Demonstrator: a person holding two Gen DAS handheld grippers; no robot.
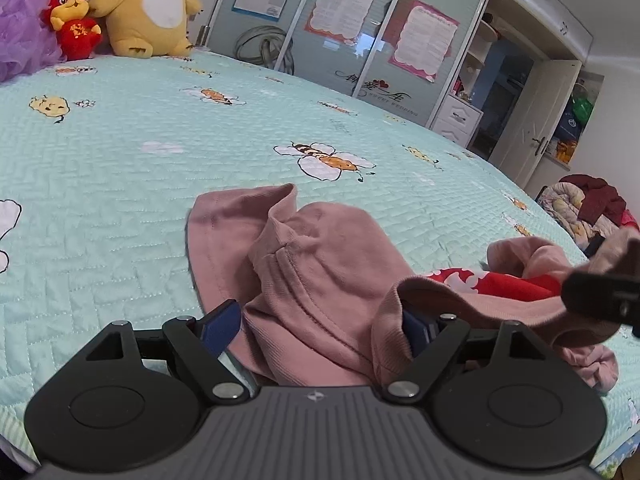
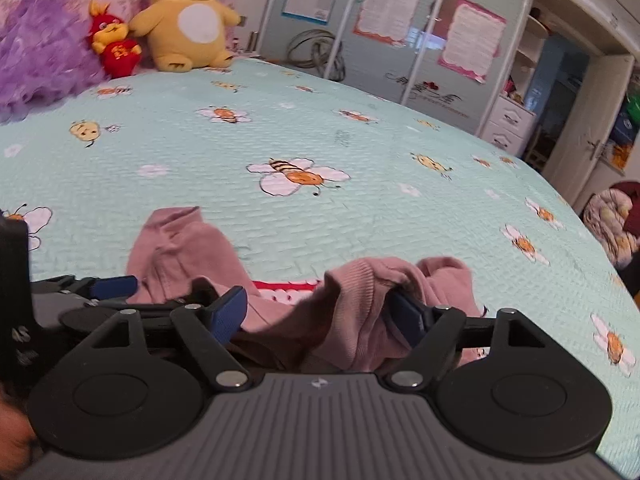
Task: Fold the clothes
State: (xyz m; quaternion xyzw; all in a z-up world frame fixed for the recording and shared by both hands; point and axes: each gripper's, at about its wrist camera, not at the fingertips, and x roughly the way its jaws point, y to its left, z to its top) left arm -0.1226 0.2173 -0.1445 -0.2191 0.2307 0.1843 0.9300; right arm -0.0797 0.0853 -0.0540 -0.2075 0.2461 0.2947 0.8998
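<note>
Setting: a bed (image 1: 120,200) covered by a pale green quilt printed with bees, seen from two cameras low over it.
Garment: a dusty-pink garment (image 1: 320,280) lies crumpled on the quilt in the lower middle of both views, with a red and white print (image 1: 480,284) showing in its folds at the lower right of the left view.
Left gripper: the left gripper (image 1: 320,328) has its blue fingers (image 1: 222,326) spread wide; pink cloth lies between them and drapes over the right-hand finger, but the pads do not press on it.
Right gripper: the right gripper (image 2: 320,316) is likewise spread wide, with cloth bunched between the fingers and folded over the right-hand one, not pinched.
Upper left: a yellow plush toy (image 1: 148,8) and a small red plush toy (image 1: 74,28) sit at the head of the bed.
Background: wardrobe doors (image 1: 360,32) with posters stand behind the bed.
Far right: a pile of clothes (image 1: 588,208) lies beyond the bed's edge.
</note>
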